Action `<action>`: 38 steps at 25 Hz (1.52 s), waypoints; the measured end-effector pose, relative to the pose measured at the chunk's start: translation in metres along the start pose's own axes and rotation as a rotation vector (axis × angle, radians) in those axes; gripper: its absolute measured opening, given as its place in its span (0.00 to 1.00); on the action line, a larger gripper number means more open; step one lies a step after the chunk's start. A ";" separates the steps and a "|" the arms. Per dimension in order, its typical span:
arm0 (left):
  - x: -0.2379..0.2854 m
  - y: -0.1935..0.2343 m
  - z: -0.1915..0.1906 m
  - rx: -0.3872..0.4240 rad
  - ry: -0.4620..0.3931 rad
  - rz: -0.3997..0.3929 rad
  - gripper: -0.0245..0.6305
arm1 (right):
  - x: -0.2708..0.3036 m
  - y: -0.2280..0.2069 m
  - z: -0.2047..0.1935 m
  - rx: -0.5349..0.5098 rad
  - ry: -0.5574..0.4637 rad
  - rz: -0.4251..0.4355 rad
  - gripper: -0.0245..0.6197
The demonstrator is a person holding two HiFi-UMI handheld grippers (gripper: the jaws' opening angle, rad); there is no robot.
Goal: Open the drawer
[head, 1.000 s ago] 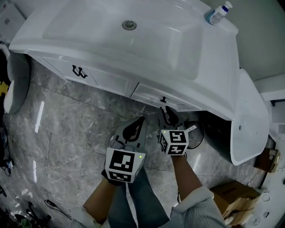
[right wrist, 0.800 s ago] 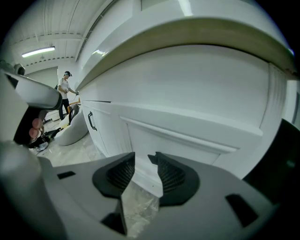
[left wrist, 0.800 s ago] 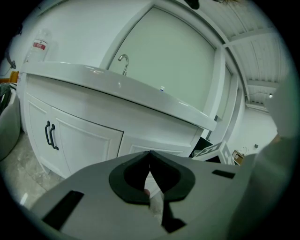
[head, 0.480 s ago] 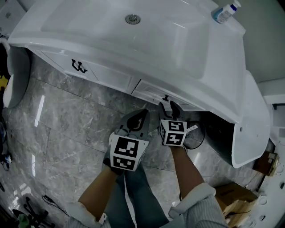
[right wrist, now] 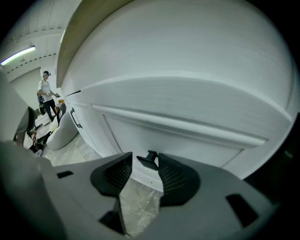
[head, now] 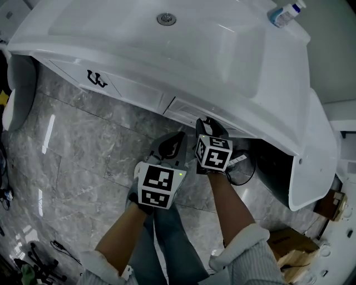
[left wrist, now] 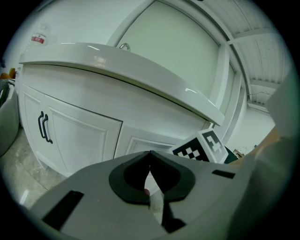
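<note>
The white drawer [head: 186,110] sits under the basin of a white vanity [head: 139,50]; its front also fills the right gripper view [right wrist: 187,136]. Its small black handle [right wrist: 151,158] stands between the tips of my right gripper [right wrist: 144,161], close to the right finger. The pads do not press on it and the jaws are opening. In the head view my right gripper [head: 207,124] covers the handle. My left gripper [head: 176,139] hangs just left of it over the floor. Its tips [left wrist: 150,153] meet with nothing between them.
Left of the drawer are cabinet doors with black handles [head: 95,79] [left wrist: 43,127]. A bottle [head: 286,14] stands on the vanity's far right corner. A white curved fixture [head: 314,161] and a cardboard box [head: 289,245] are at the right. A person [right wrist: 45,91] stands far off.
Both grippers have moved forward and down toward the vanity. The right jaws have spread apart and now sit around the drawer handle.
</note>
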State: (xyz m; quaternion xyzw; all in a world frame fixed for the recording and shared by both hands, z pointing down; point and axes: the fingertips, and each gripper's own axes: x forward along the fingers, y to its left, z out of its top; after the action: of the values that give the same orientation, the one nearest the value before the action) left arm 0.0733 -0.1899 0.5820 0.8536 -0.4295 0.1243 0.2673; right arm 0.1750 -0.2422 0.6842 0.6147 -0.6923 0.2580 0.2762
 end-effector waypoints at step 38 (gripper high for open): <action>-0.006 0.009 -0.021 -0.042 0.062 0.017 0.06 | -0.014 0.013 -0.019 -0.155 0.103 0.013 0.21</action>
State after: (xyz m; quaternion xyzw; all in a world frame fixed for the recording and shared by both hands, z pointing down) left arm 0.0628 -0.1783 0.5999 0.8399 -0.4308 0.1436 0.2974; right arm 0.1646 -0.2172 0.6880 0.5729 -0.6991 0.2365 0.3565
